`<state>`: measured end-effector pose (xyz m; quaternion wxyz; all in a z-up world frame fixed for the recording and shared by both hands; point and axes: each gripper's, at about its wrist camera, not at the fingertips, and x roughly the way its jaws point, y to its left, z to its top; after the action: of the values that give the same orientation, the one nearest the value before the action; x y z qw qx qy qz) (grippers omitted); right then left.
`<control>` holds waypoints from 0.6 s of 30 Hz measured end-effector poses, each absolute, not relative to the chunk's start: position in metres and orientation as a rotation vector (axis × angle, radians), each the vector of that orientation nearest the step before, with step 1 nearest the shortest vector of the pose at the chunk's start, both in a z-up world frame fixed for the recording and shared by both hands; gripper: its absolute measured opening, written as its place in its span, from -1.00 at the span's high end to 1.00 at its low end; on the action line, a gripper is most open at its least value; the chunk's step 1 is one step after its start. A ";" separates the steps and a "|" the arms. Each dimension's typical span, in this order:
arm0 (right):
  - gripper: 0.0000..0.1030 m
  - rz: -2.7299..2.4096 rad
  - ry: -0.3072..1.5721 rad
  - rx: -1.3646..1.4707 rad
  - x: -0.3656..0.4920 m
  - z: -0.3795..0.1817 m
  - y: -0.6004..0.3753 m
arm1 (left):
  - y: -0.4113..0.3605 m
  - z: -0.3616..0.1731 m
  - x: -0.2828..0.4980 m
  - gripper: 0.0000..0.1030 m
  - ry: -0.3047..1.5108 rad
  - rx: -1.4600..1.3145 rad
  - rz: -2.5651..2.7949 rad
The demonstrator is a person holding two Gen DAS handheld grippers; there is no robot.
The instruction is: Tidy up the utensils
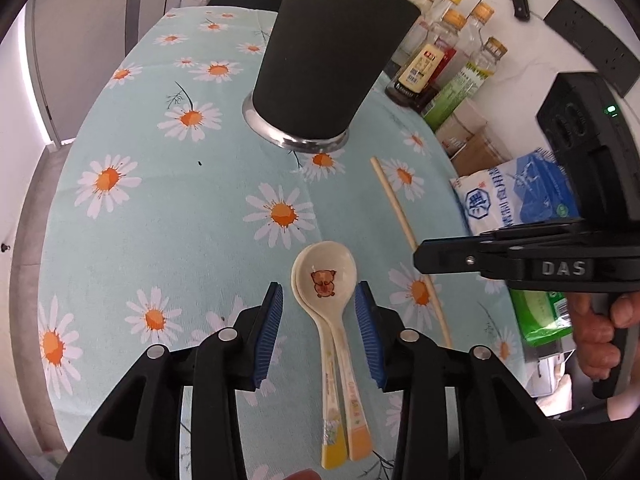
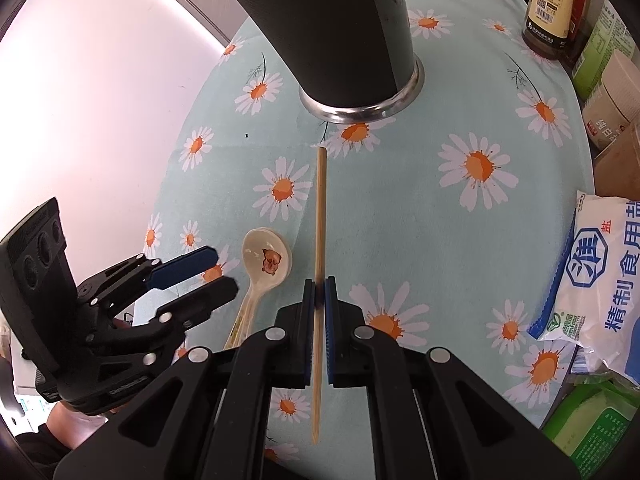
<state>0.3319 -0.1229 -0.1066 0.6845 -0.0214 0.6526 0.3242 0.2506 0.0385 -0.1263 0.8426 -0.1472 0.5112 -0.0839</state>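
Though nested, 2 cream spoons point(image 1: 325, 280)

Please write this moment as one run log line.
left gripper: open over spoons | right gripper: shut on chopstick

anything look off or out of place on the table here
Nothing spilled or broken. Two nested spoons lie loose on the tablecloth, and only a single chopstick is there, outside the upright black holder.

Black holder point(image 2: 332, 28) top cut off; lower spoon point(image 1: 298, 280) mostly hidden.
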 end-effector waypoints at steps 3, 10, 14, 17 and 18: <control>0.89 0.727 1.463 -0.051 0.332 -0.106 -0.122 | 0.037 -0.133 0.258 0.33 1.097 -0.283 -0.162; 0.89 0.714 1.468 -0.036 0.333 -0.109 -0.126 | 0.030 -0.139 0.268 0.67 1.107 -0.231 -0.156; 0.89 0.709 1.470 -0.029 0.334 -0.109 -0.129 | 0.024 -0.139 0.270 0.87 1.100 -0.176 -0.152; 0.89 0.706 1.471 -0.025 0.334 -0.110 -0.130 | 0.020 -0.137 0.271 0.88 1.092 -0.143 -0.155; 0.89 0.706 1.472 -0.024 0.334 -0.110 -0.131 | 0.019 -0.136 0.271 0.89 1.089 -0.138 -0.158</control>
<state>0.3338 -0.1307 -0.1096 0.6850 -0.0106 0.6568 0.3152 0.2706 0.0194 -0.1362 0.8502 -0.0657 0.5169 -0.0749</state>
